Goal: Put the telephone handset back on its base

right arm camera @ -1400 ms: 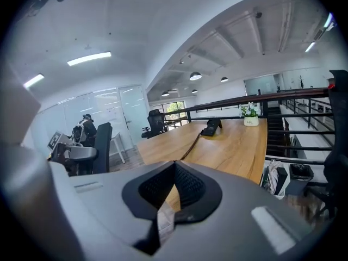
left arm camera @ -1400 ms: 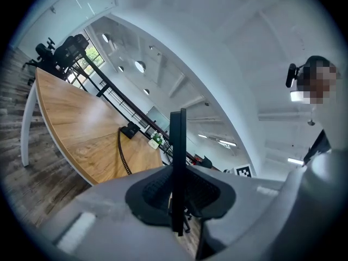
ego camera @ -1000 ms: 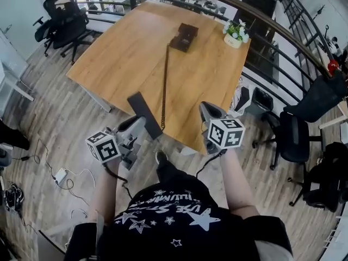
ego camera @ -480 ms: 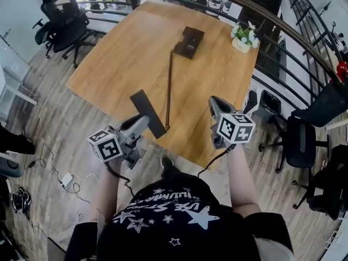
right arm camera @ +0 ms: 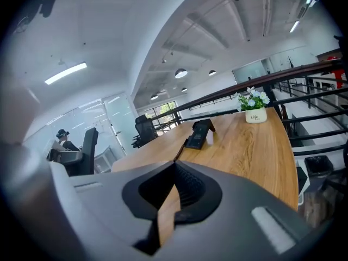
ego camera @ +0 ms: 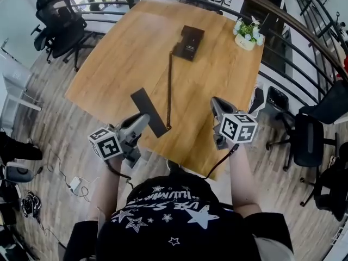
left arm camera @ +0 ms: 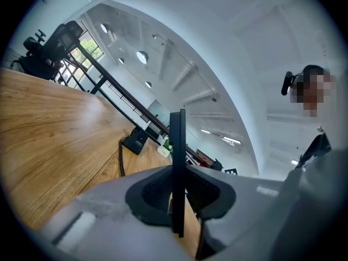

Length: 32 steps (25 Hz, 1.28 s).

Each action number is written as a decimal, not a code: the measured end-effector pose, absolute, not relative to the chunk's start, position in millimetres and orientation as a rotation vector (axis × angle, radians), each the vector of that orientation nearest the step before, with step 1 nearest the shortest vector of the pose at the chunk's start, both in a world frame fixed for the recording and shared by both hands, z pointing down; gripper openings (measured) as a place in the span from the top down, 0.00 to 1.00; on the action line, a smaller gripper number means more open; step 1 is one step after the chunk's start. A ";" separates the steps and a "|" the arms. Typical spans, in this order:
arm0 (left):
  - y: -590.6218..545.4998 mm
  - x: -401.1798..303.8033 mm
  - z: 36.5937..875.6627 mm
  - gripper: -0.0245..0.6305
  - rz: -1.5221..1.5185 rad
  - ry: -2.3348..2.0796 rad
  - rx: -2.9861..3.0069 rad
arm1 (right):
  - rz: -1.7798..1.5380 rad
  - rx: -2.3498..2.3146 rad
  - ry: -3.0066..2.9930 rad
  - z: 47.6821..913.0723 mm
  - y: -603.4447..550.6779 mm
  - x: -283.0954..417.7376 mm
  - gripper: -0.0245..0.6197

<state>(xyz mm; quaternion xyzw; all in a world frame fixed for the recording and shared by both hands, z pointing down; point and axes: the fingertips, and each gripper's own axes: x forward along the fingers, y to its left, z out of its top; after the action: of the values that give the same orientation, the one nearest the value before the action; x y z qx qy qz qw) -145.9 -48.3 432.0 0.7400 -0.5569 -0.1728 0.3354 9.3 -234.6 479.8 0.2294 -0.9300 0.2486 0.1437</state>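
My left gripper (ego camera: 139, 125) is clenched on the telephone handset (ego camera: 148, 112). In the left gripper view the handset stands edge-on between my two pads, a thin black slab pinched on both flat sides and sticking out past the jaw tips. From above, it lies slantwise over the near edge of the wooden table (ego camera: 109, 64), with its far end pointing left and away from me.

The base (ego camera: 190, 42) sits well apart from it, at the far middle of the table, dark and empty on top. The coiled cord (ego camera: 169, 86) runs almost straight from the near left corner of the base down to the near end of the handset.

My right gripper (ego camera: 217, 106) hangs over the near right part of the table. Its jaws are drawn together with nothing between them; only a sliver of tabletop shows behind them.

A white pot of flowers (ego camera: 246, 35) stands at the far right corner, to the right of the base.
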 end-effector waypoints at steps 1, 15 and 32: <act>-50.3 -148.9 434.4 0.85 -0.447 -1.451 1.923 | 0.721 0.651 -2.676 483.6 -235.3 4.5 0.96; -100.4 -213.6 449.1 0.85 -0.391 -1.278 1.992 | 0.678 0.796 -2.598 478.4 -256.8 -17.8 0.96; -195.7 -273.2 424.6 0.85 -0.201 -0.850 2.294 | 0.597 1.121 -2.513 436.8 -272.1 -50.0 0.96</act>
<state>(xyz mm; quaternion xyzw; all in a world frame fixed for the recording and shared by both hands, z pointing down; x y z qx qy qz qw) -273.2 -195.7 424.6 0.8800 -0.3261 -0.0772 0.3367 -50.0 -272.1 436.8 0.3929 -0.8806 0.2093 0.1621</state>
